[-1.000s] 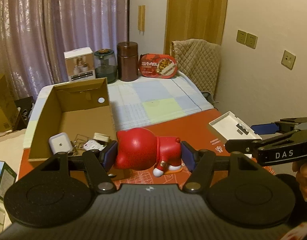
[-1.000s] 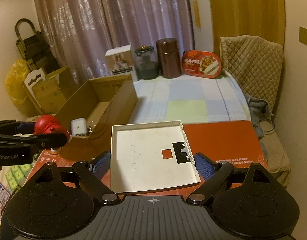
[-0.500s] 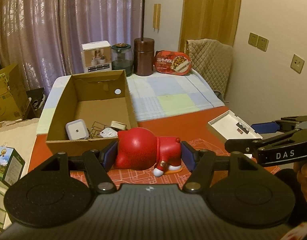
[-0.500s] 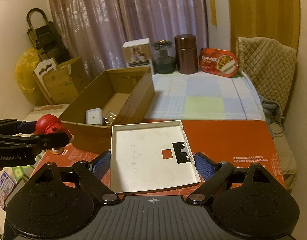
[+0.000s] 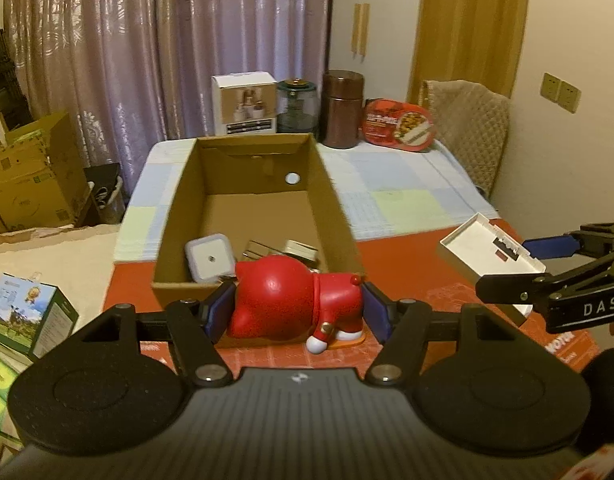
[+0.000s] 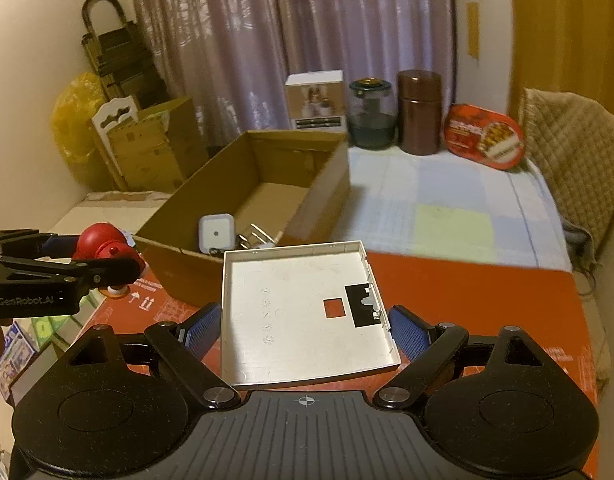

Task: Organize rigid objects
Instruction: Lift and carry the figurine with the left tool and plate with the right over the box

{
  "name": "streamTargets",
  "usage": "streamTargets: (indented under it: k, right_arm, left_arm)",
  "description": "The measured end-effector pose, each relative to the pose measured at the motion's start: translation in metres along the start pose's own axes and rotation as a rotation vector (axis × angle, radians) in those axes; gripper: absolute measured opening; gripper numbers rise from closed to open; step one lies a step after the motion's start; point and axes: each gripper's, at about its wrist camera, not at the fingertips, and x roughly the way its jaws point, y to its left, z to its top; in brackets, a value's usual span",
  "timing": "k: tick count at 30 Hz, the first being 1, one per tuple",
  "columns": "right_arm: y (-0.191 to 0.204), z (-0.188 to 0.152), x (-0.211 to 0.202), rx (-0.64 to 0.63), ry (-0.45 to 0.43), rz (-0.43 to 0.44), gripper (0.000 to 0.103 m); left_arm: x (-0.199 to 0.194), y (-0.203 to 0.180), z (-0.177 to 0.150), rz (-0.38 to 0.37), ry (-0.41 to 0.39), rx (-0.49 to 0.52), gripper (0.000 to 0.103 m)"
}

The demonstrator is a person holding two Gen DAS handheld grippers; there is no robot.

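left hand-held gripper: clamped on red figurine, rigid, glossy, judged slippery | right hand-held gripper: clamped edgewise on white tray, judged light, stiff | cardboard box ahead

Dim, warm yellow indoor light; colours muted. Fisheye bends the edges, corners vignette black. Right wrist view shows slight motion blur.

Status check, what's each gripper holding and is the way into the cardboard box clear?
Left gripper shut on red figurine. Right gripper shut on white tray. Cardboard box ahead, top open, white cube and small bits at its near end. Nothing in the way.
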Motion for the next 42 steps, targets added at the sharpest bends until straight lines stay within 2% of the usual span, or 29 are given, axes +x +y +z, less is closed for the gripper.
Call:
streamTargets:
  k: [12, 21, 42]
  right_arm:
    - [0.006, 0.046, 0.084, -0.015, 0.03, 0.054, 0.086]
    - [0.006, 0.069, 0.138, -0.024, 0.074, 0.049, 0.086]
    - [0.011, 0.07, 0.168, -0.054, 0.084, 0.037, 0.086]
  left_arm:
    - [0.061, 0.054, 0.025, 0.011, 0.043, -0.01, 0.063]
    - [0.101, 0.069, 0.04, 0.015, 0.068, 0.011, 0.063]
    - [0.145, 0.078, 0.037, -0.001, 0.129, 0.079, 0.063]
